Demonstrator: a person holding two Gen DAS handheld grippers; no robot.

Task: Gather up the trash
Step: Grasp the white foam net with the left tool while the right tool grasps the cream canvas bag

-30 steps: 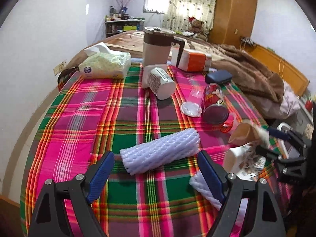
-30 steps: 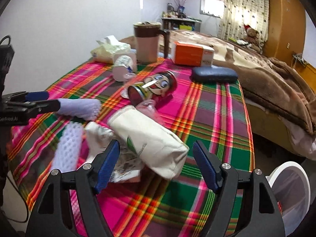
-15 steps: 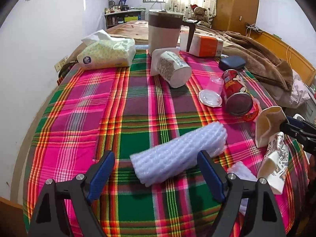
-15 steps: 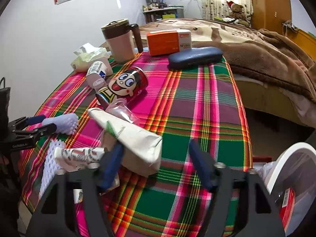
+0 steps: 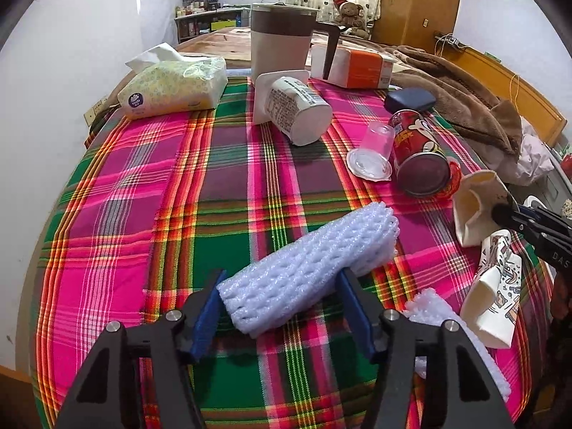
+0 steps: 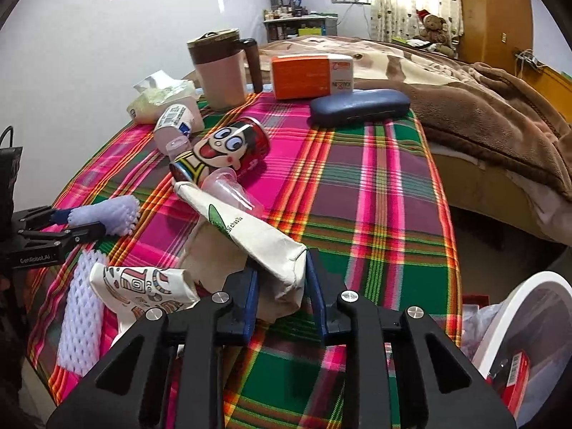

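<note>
Two pieces of trash on the plaid-covered table (image 5: 118, 193) are taken at once: the foam net sleeve (image 5: 307, 268) is bracketed by the closing jaws of the left gripper (image 5: 280, 307), the crumpled paper bag (image 6: 261, 239) is pinched by the closing right gripper (image 6: 280, 295), with the white bin (image 6: 514, 307) near for disposal.

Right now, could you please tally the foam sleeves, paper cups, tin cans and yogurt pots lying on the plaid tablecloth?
White foam net sleeves: 2
Crumpled paper cups (one cream, one patterned): 2
Red cartoon-printed tin can: 1
White plastic yogurt pot: 1
Total: 6
</note>
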